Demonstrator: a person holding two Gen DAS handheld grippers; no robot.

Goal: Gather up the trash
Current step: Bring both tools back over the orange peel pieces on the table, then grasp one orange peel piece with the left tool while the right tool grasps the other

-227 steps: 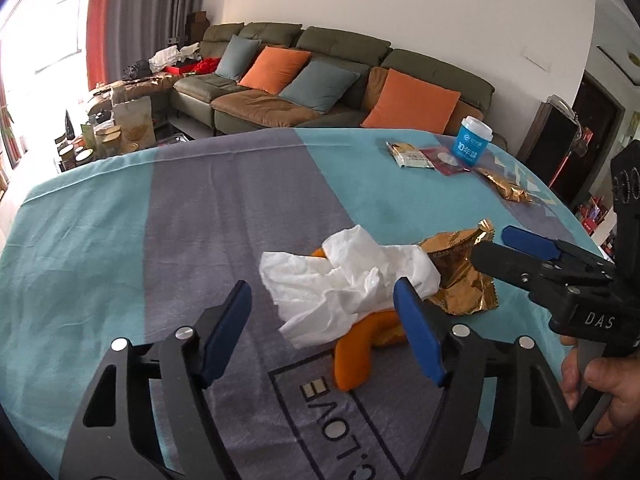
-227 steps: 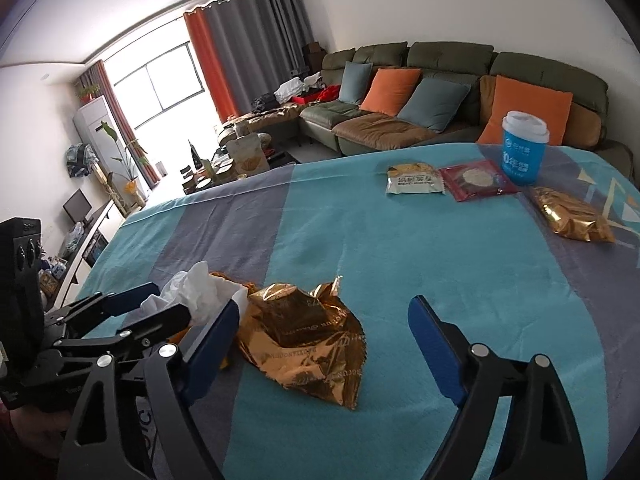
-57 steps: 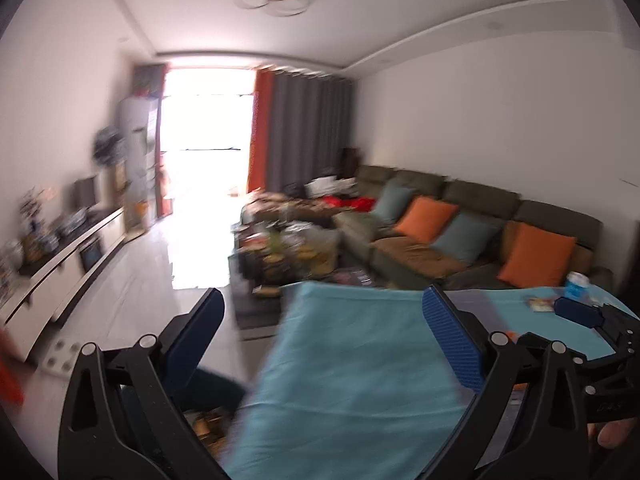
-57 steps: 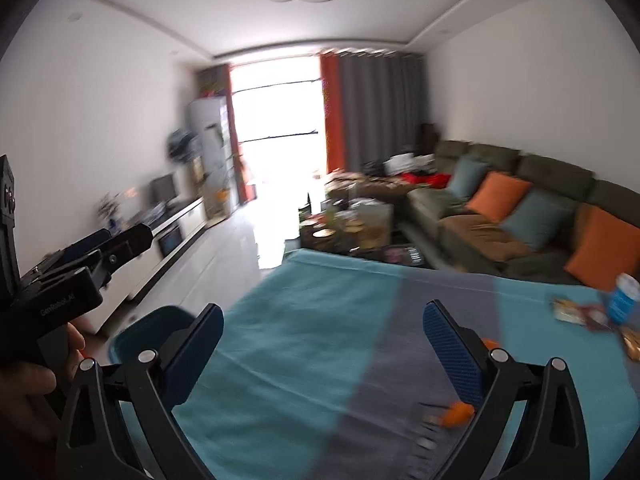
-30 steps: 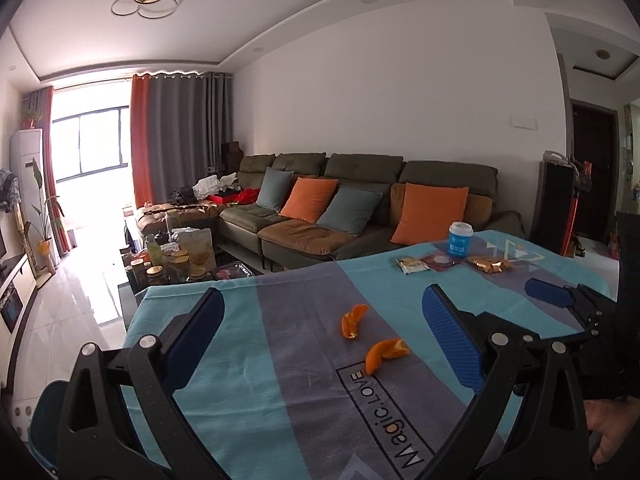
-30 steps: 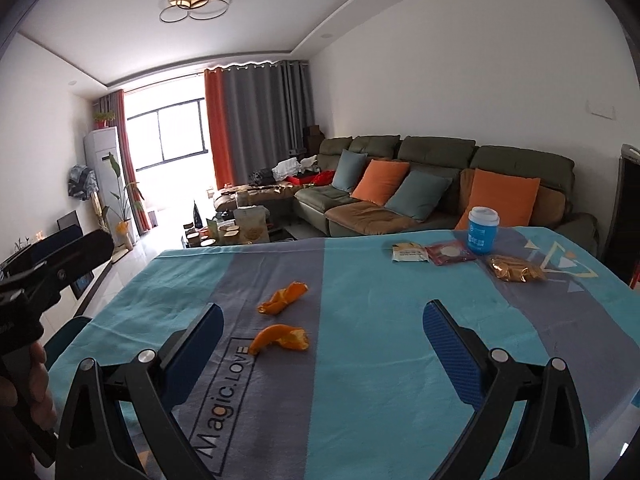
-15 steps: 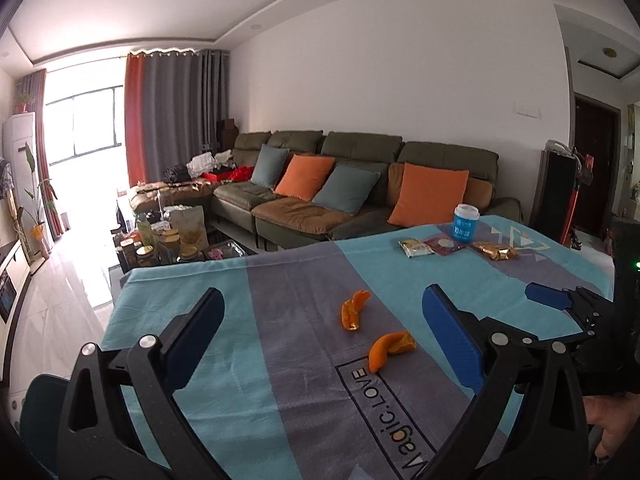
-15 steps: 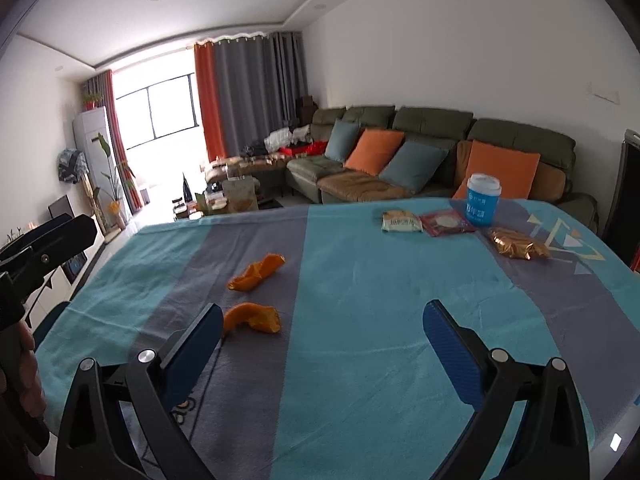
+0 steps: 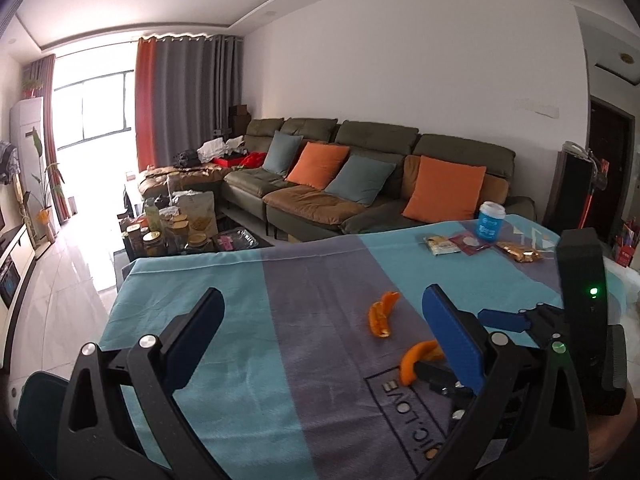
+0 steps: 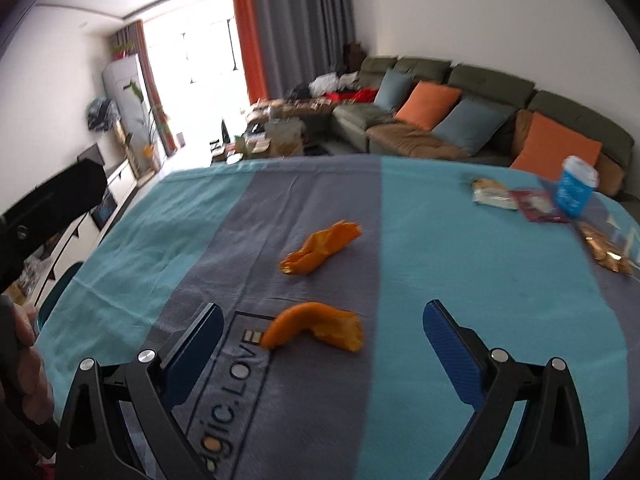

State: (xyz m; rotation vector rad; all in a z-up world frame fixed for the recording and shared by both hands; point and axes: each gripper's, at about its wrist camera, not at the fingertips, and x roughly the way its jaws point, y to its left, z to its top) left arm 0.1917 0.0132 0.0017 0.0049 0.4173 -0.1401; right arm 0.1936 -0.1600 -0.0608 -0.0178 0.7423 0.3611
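Observation:
Two orange peels lie on the teal and grey tablecloth (image 10: 460,272). The near peel (image 10: 316,324) lies just ahead of my right gripper (image 10: 320,344), which is open and empty. The far peel (image 10: 320,254) lies beyond it. In the left wrist view the near peel (image 9: 418,362) and the far peel (image 9: 382,314) lie right of centre. My left gripper (image 9: 320,334) is open and empty, held above the table's near left part. The right gripper (image 9: 476,340) reaches in beside the near peel.
At the table's far right stand a blue paper cup (image 10: 574,188), a pale snack packet (image 10: 490,194), a red packet (image 10: 536,204) and a gold wrapper (image 10: 604,250). A dark teal bin (image 9: 36,412) sits on the floor at the table's left. A sofa (image 9: 360,184) is behind.
Both grippers have dropped and moved in toward the table. The right gripper has closed in on the near orange peel. Long ago a tissue and gold wrapper lay here; they are gone.

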